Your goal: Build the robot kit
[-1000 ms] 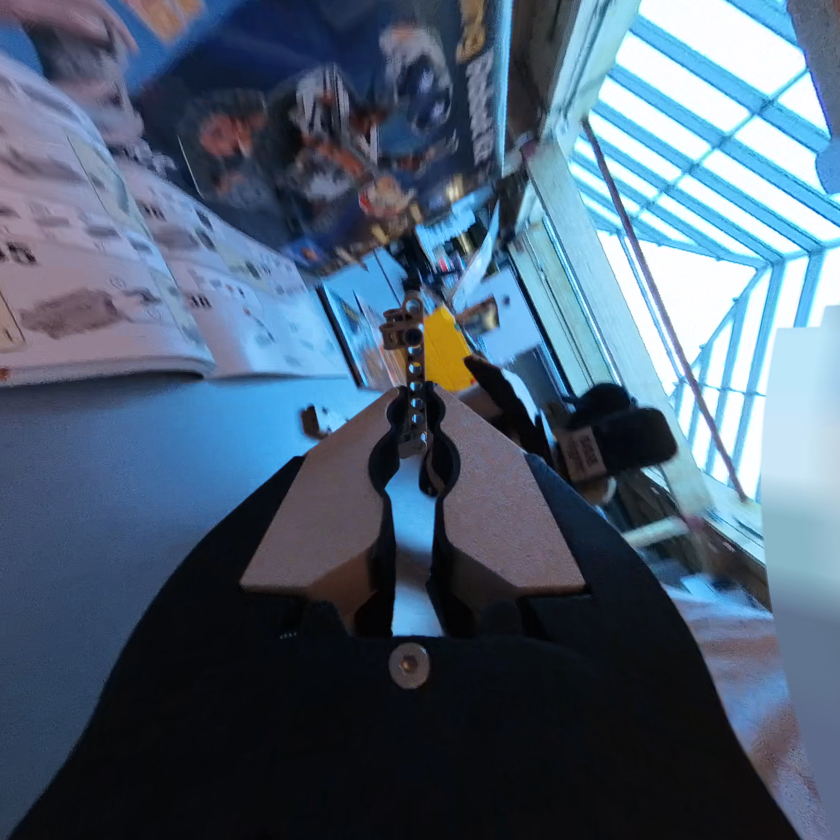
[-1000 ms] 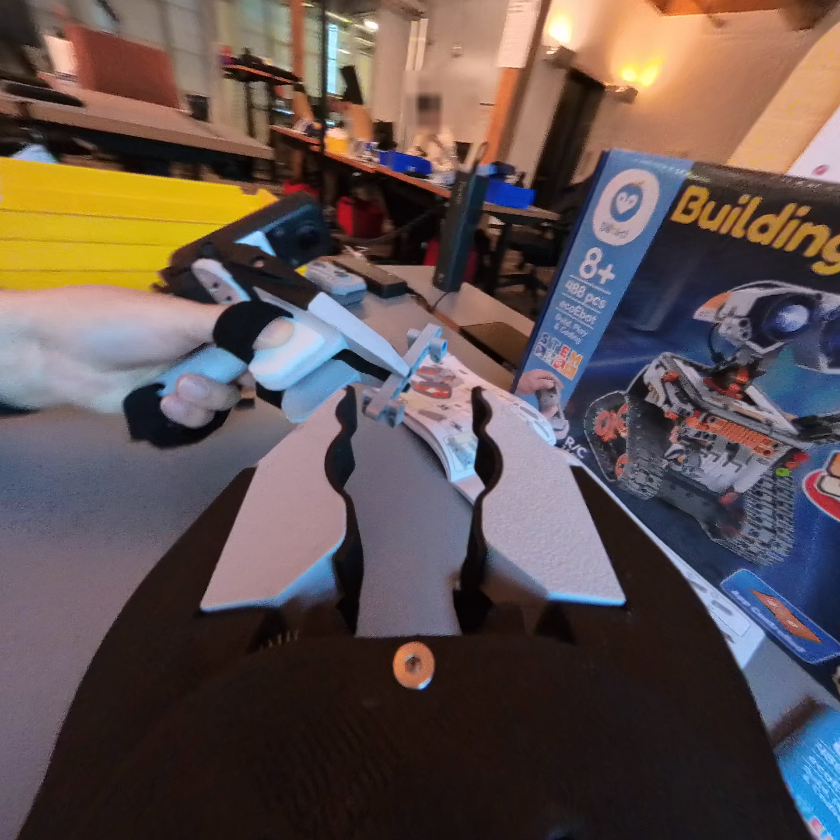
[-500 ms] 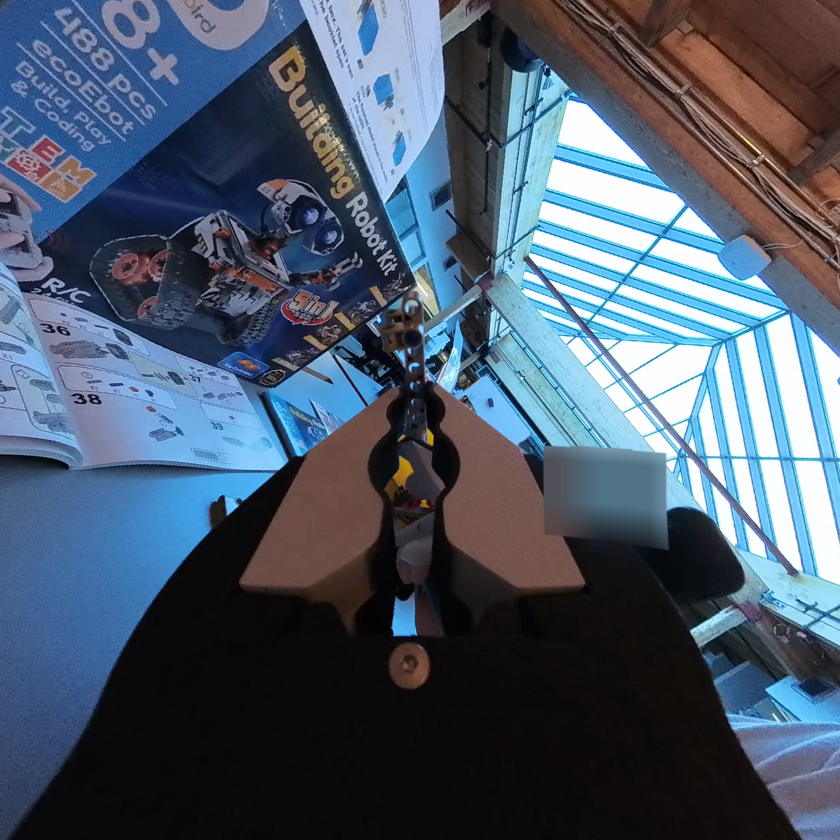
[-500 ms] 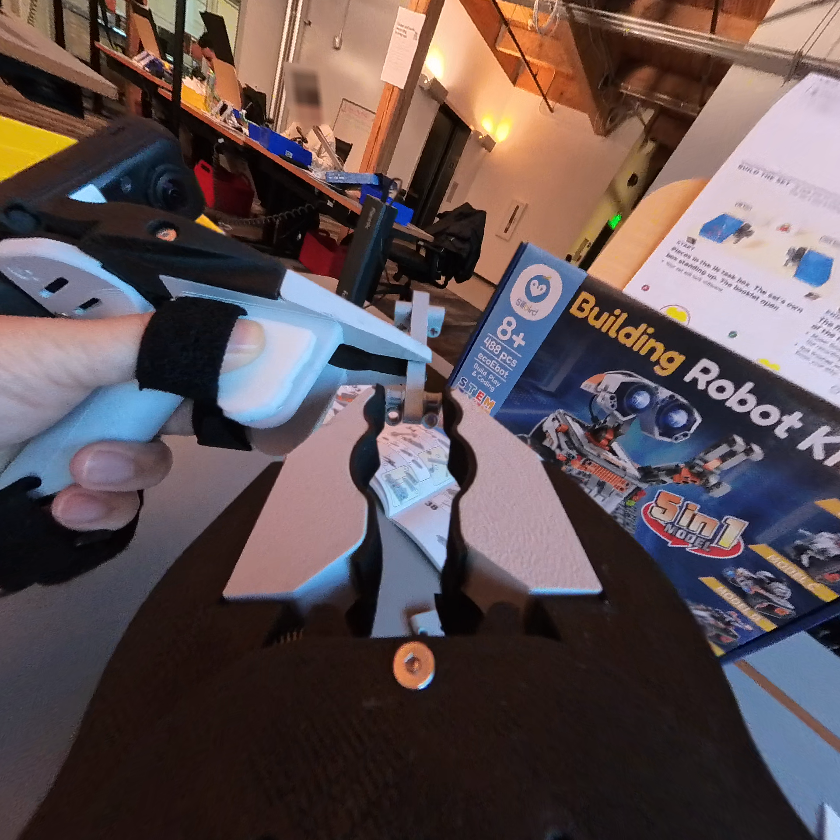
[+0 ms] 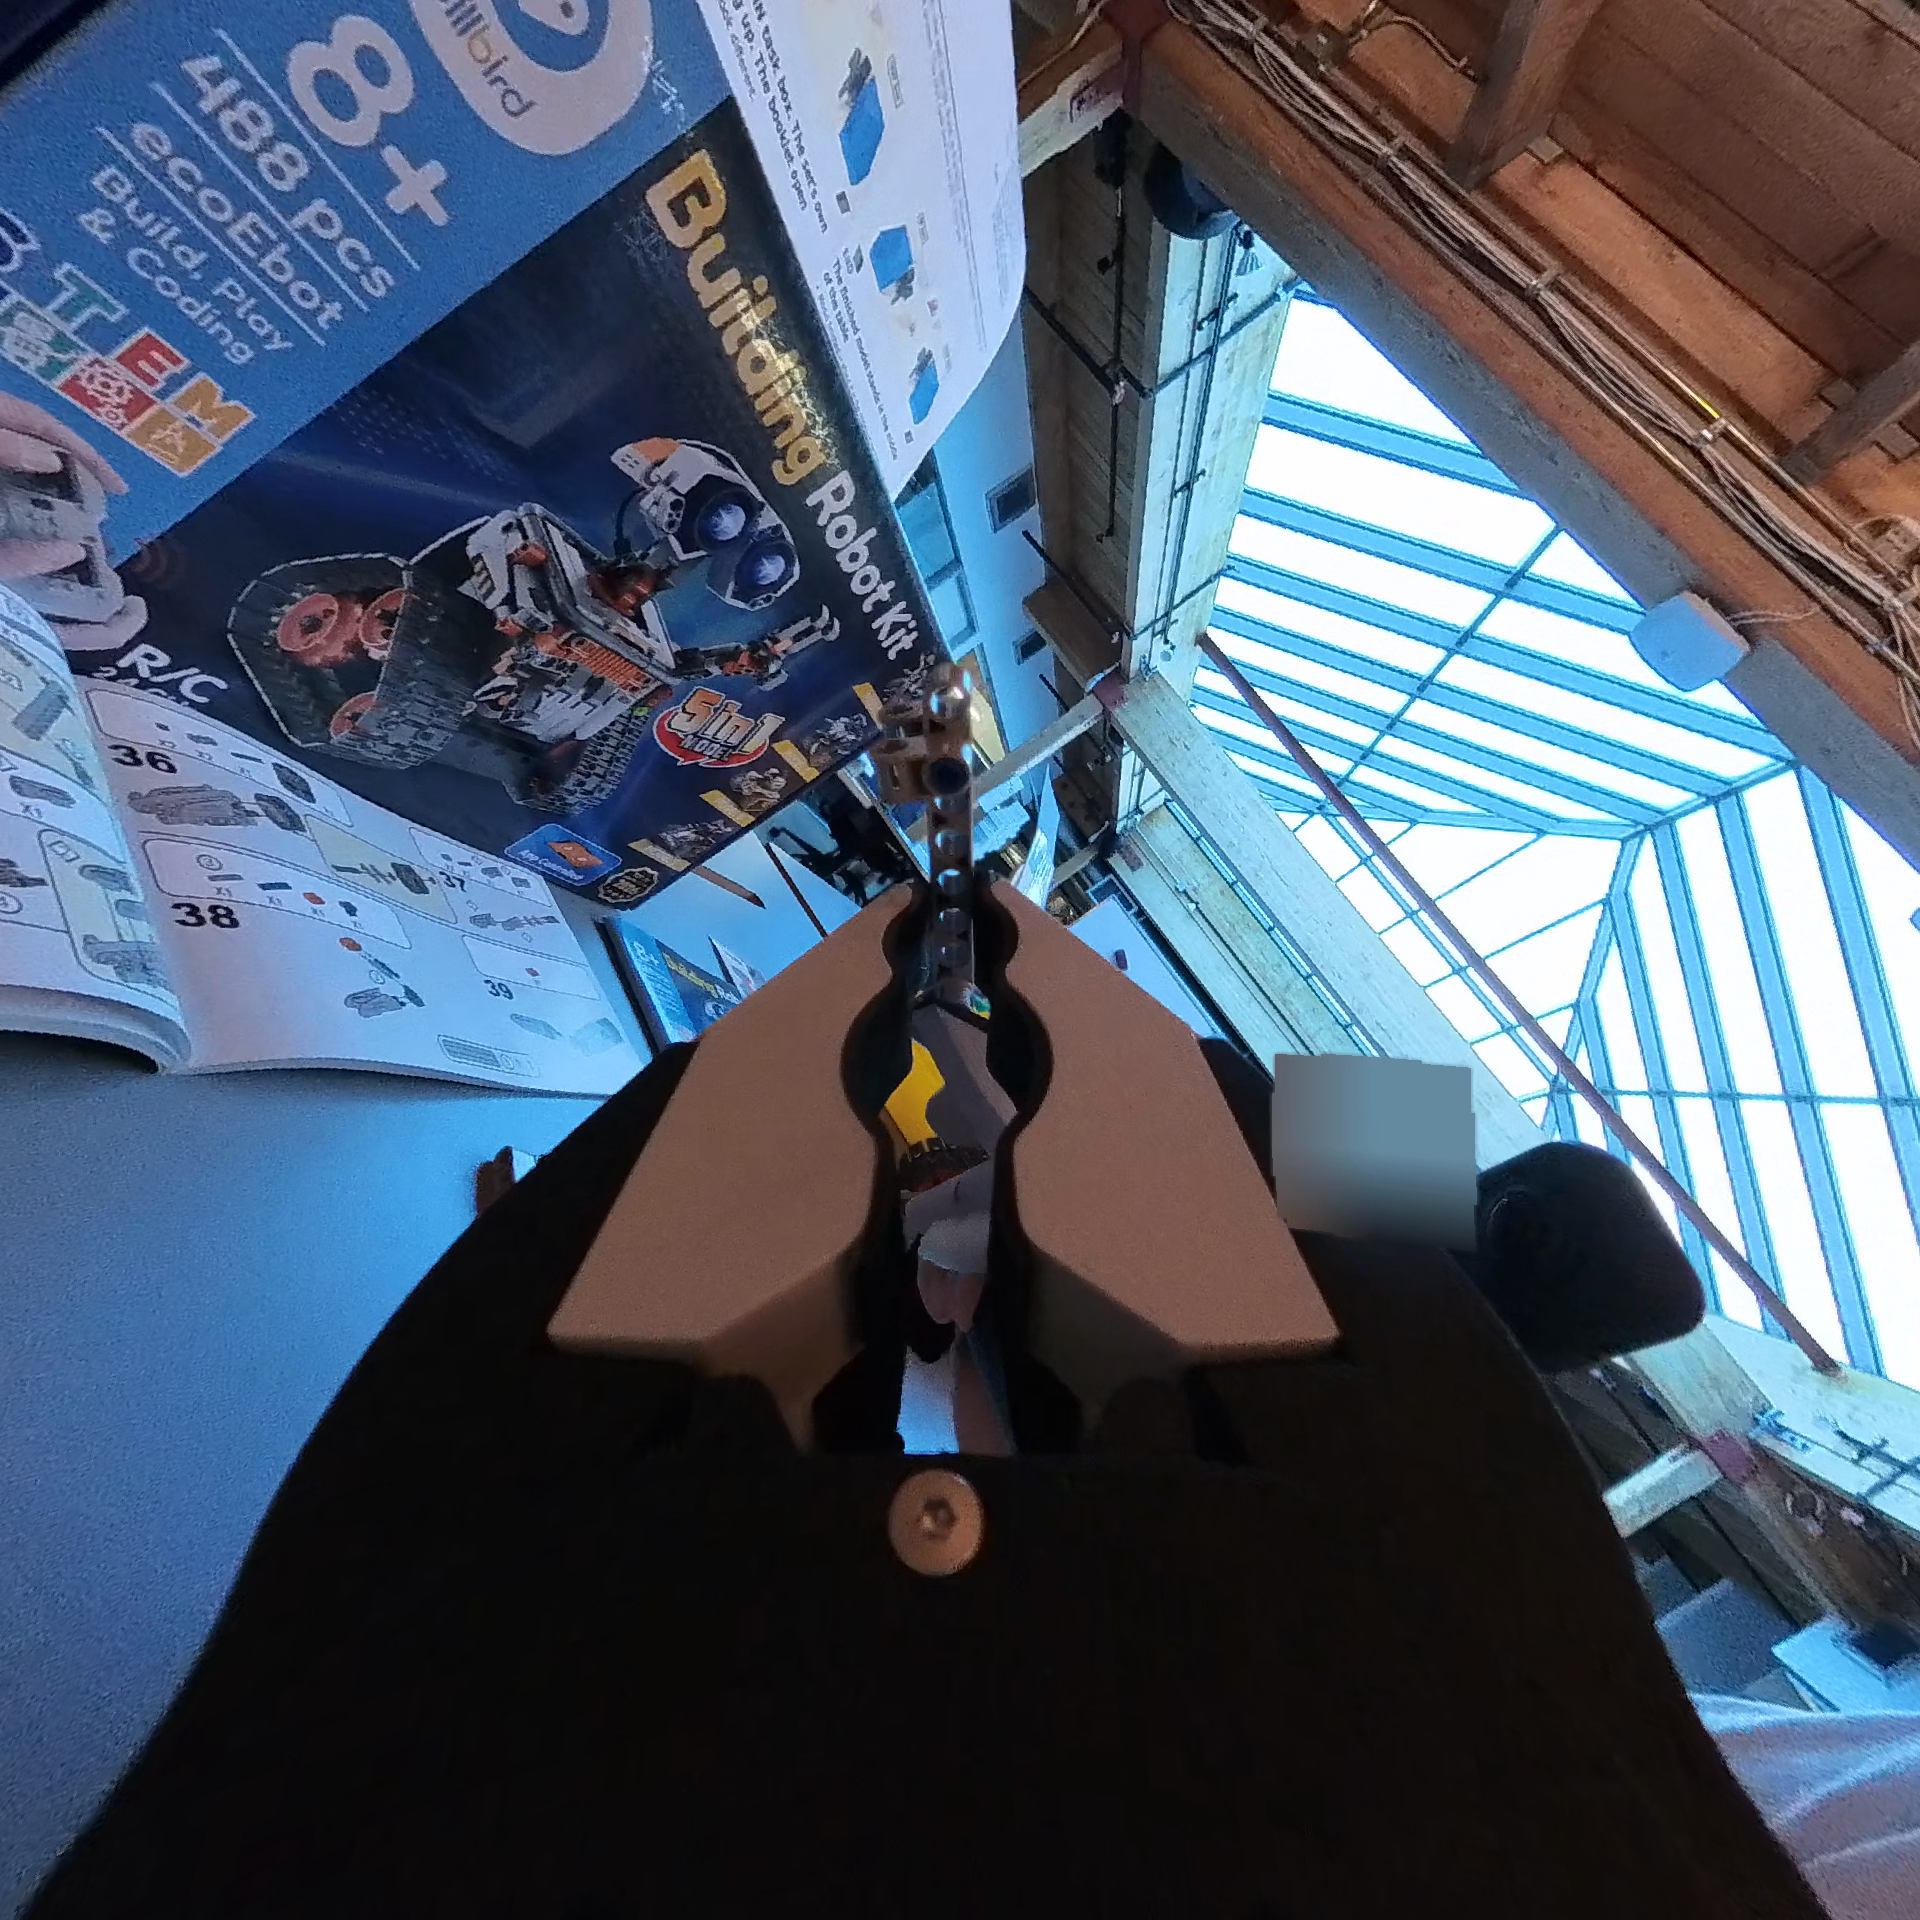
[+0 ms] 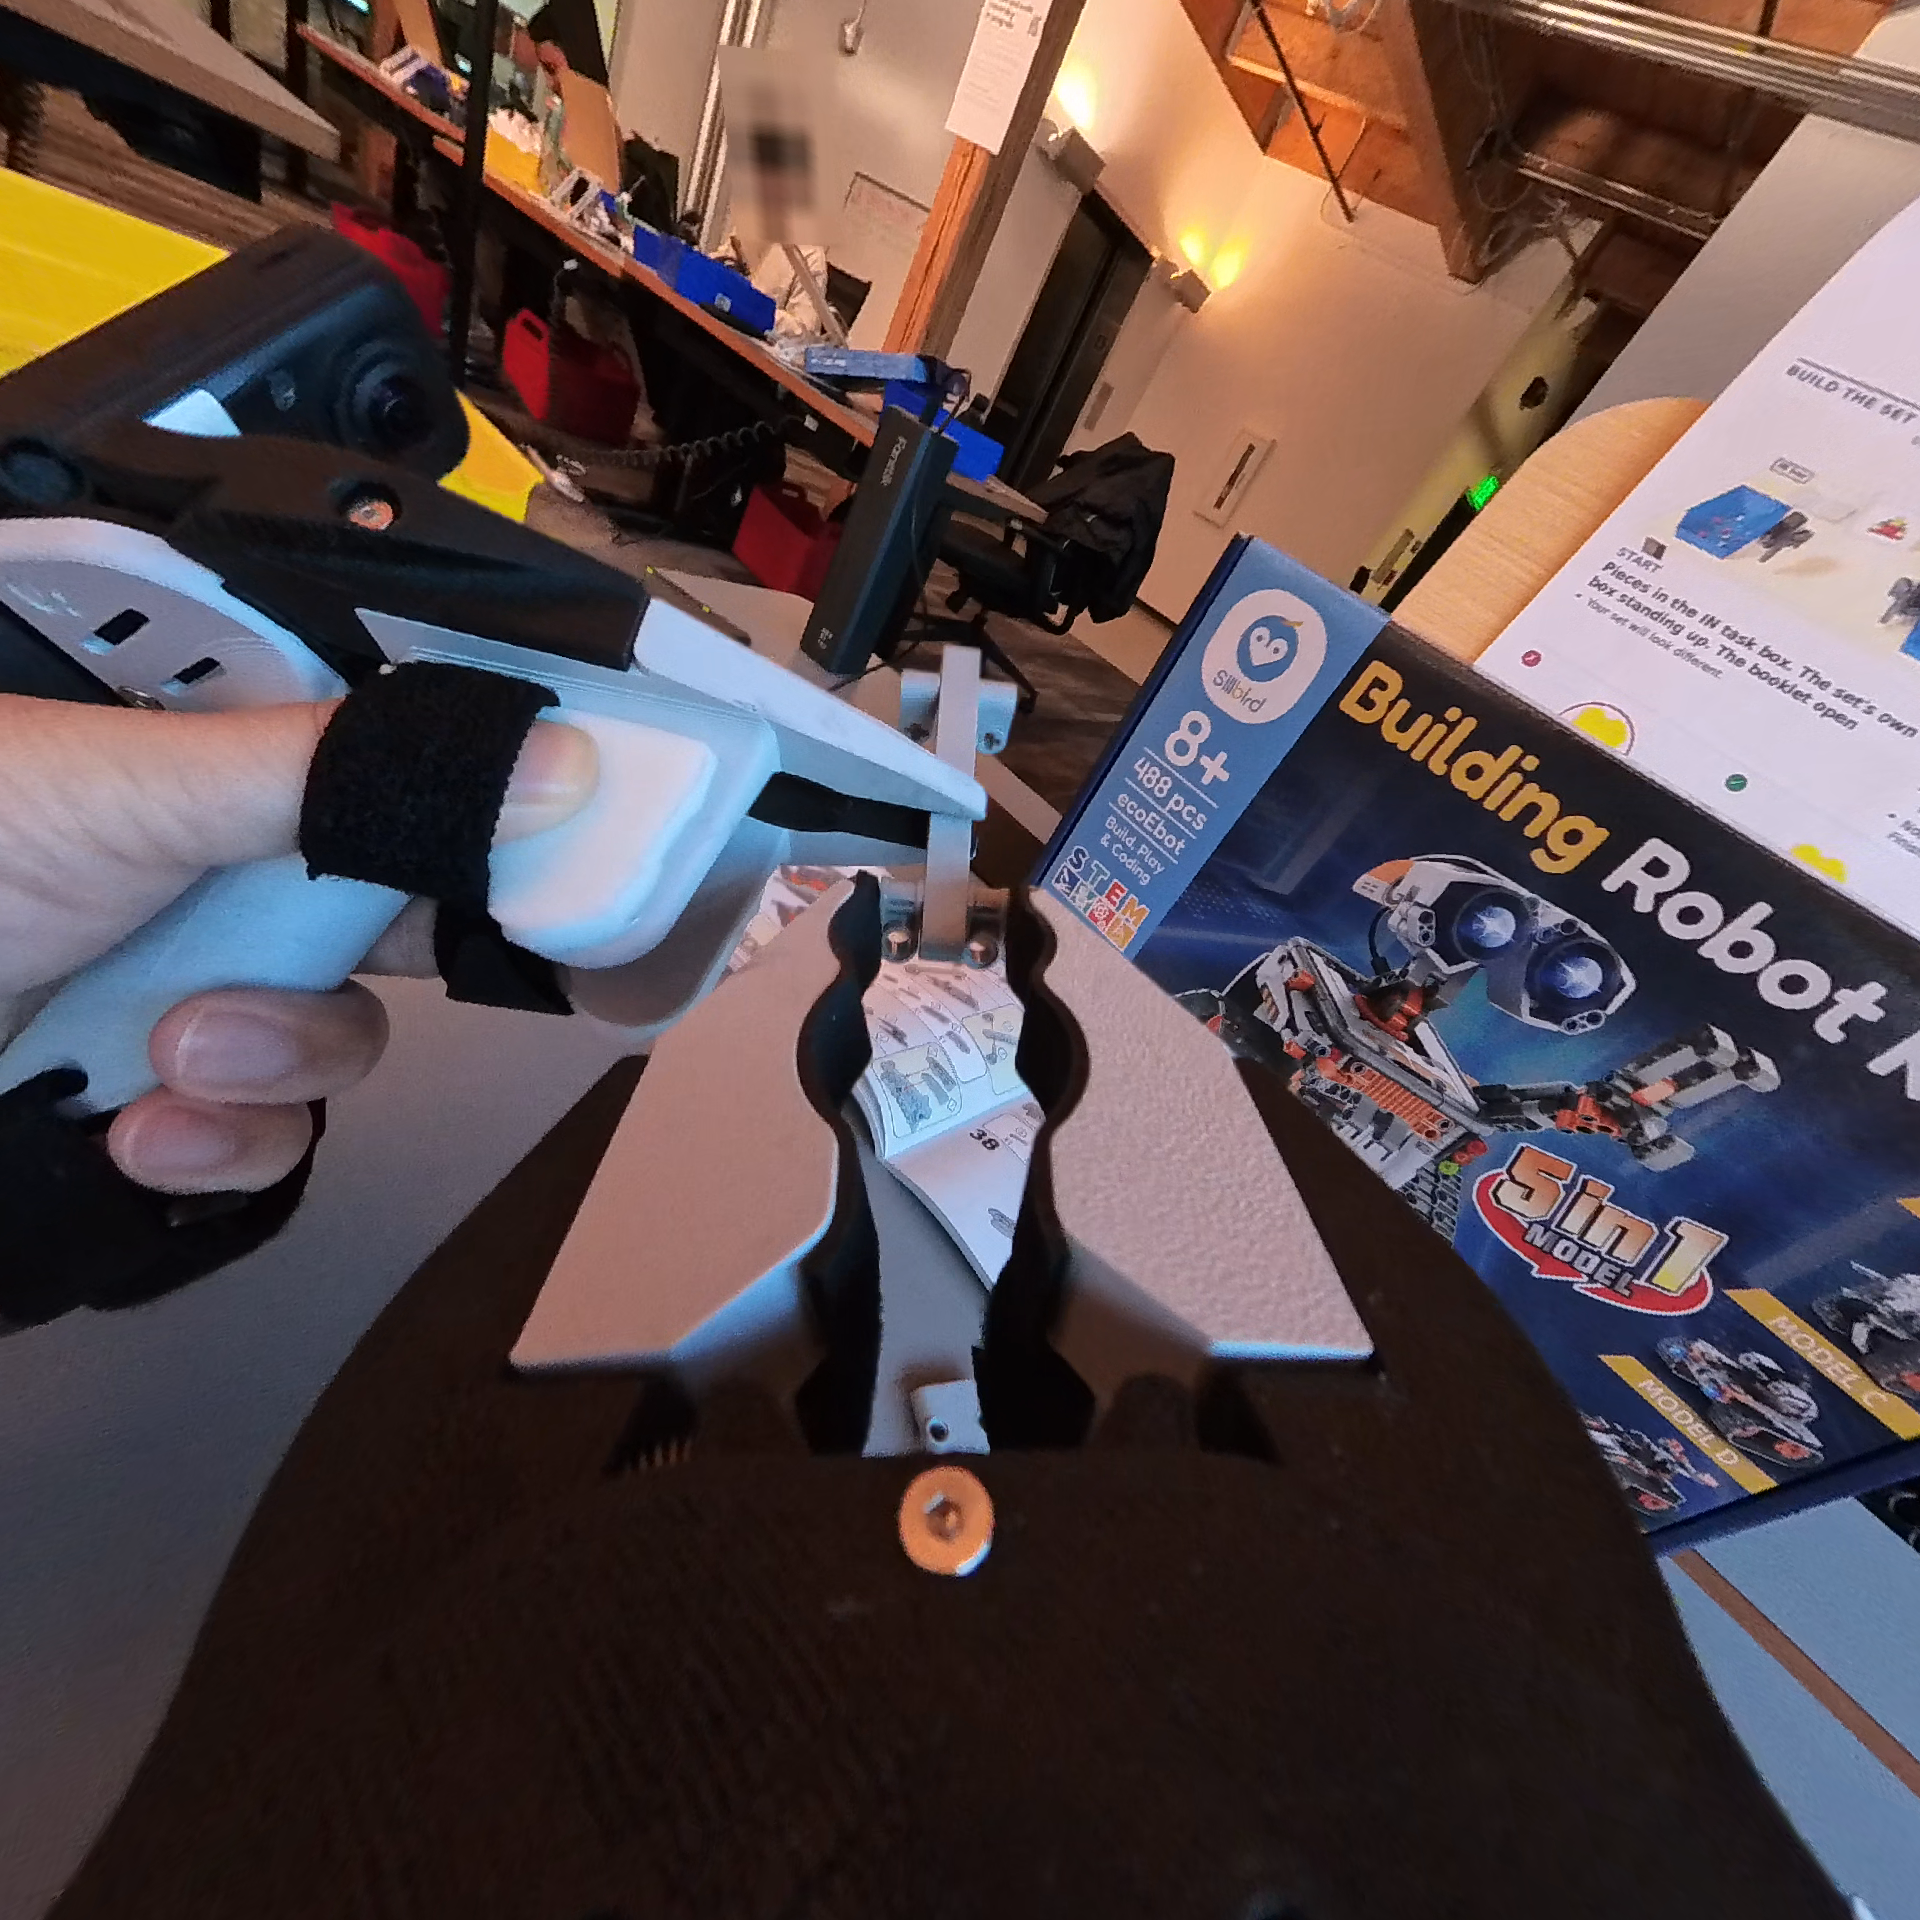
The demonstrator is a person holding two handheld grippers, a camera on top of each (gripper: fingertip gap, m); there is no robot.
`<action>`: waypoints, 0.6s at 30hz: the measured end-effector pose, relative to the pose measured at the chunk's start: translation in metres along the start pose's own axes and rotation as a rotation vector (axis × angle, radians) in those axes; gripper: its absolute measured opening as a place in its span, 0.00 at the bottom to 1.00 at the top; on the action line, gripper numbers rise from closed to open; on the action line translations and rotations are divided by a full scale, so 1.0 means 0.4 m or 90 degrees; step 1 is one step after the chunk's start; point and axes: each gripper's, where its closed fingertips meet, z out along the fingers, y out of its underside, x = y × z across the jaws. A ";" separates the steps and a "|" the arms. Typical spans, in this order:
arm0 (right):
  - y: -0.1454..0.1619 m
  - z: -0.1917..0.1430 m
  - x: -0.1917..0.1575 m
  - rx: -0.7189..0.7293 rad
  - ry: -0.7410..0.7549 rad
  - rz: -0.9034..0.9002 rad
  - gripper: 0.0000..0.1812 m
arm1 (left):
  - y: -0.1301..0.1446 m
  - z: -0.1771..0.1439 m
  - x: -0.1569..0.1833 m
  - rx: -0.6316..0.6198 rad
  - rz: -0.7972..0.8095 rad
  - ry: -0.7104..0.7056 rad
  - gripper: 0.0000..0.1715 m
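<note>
My left gripper point(image 5: 943, 899) is shut on a thin grey beam with holes point(image 5: 943, 821). The beam stands up past the tips and carries a small connector at its top. In the right wrist view a hand point(image 6: 156, 831) holds the left gripper point(image 6: 961, 816), which pinches the middle of the upright beam point(image 6: 956, 748). My right gripper point(image 6: 943, 909) has its two tips close on either side of the cross connector at the beam's lower end. Both are raised above the grey table point(image 6: 312, 1403).
A large blue robot kit box point(image 6: 1558, 987) stands just right of the grippers and also shows in the left wrist view point(image 5: 468, 468). An open instruction booklet point(image 6: 935, 1091) lies under them. A white printed sheet point(image 6: 1766, 582) hangs behind the box. A black upright device point(image 6: 883, 551) stands farther back. Less than 4 cm separates the two grippers' tips.
My right gripper narrowed from wide open and came up to the beam's lower end. The left gripper turned the beam upright and lifted it. Little has moved in the last half second.
</note>
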 end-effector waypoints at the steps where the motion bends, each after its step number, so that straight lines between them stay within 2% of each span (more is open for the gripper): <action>1: 0.002 0.000 0.000 -0.005 -0.004 -0.008 0.13 | 0.001 0.000 -0.002 0.003 0.001 -0.003 0.03; 7: 0.008 -0.003 -0.006 -0.001 -0.031 -0.042 0.13 | 0.007 -0.003 -0.007 0.001 -0.002 -0.006 0.03; 16: 0.016 -0.001 -0.009 -0.013 -0.013 -0.106 0.13 | 0.010 -0.005 -0.016 0.001 0.006 -0.019 0.03; 18: 0.010 0.001 -0.004 0.005 -0.008 -0.066 0.13 | 0.006 -0.002 -0.012 0.001 -0.002 -0.013 0.03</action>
